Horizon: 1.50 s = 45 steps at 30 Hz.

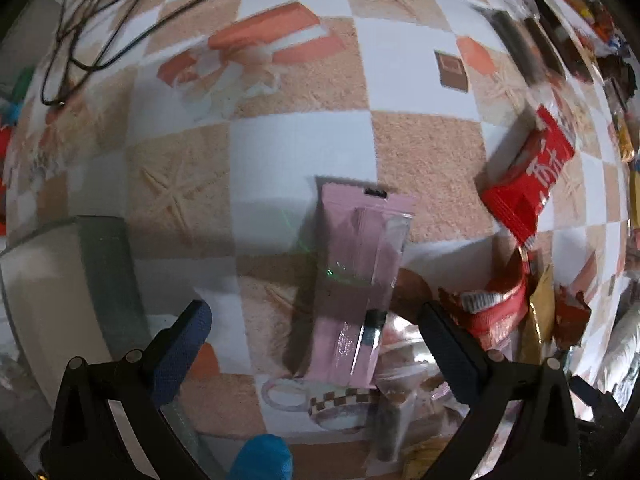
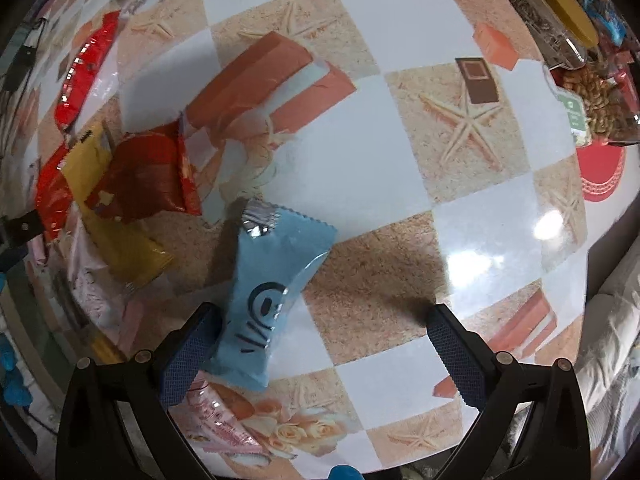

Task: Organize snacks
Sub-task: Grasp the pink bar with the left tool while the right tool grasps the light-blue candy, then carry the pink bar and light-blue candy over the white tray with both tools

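Note:
In the left wrist view a long pink snack packet (image 1: 356, 280) lies on the patterned tablecloth, between the spread fingers of my left gripper (image 1: 316, 344), which is open and apart from it. A red snack packet (image 1: 528, 176) lies to the right, with a heap of red and gold wrappers (image 1: 516, 312) nearer. In the right wrist view a light blue packet (image 2: 268, 292) rests against the left finger (image 2: 188, 352) of my open right gripper (image 2: 324, 352). Red and yellow packets (image 2: 120, 200) lie to its left.
A grey-rimmed white container (image 1: 60, 300) stands at the left in the left wrist view, and black cables (image 1: 80, 32) lie at the far left. More snacks (image 2: 576, 40) pile at the table's far right corner beside a red mat (image 2: 602, 176). The table edge runs along the right.

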Each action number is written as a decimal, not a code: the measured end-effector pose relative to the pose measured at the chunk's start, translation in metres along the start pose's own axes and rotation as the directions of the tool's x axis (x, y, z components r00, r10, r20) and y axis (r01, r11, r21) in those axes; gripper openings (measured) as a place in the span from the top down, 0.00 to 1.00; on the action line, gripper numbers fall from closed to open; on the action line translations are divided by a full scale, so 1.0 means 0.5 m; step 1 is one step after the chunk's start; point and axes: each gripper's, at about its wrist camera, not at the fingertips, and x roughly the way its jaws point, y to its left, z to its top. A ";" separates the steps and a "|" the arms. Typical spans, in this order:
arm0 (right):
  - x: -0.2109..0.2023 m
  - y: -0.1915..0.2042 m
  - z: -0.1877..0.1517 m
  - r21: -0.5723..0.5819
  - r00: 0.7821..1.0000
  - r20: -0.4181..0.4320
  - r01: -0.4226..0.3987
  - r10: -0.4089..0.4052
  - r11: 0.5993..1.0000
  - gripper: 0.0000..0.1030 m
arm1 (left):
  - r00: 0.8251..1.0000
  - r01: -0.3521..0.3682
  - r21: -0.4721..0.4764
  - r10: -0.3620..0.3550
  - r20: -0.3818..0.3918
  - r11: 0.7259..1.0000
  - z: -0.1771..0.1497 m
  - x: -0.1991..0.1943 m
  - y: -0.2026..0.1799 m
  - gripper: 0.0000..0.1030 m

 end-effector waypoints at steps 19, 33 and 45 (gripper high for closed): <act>-0.043 0.002 0.063 0.003 1.000 -0.010 -0.005 0.005 1.000 0.44 | 0.999 -0.029 0.106 0.026 0.027 0.994 -0.063 -0.050 -0.020 0.36; -0.099 -0.026 -0.042 -0.092 0.989 0.053 -0.130 0.135 0.987 0.76 | 0.996 0.030 0.170 -0.044 0.079 0.985 -0.216 -0.127 0.000 0.75; -0.147 -0.029 -0.048 -0.121 0.989 0.072 -0.121 0.130 0.985 0.76 | 0.987 0.025 0.219 -0.059 0.147 0.975 -0.340 -0.251 0.032 0.75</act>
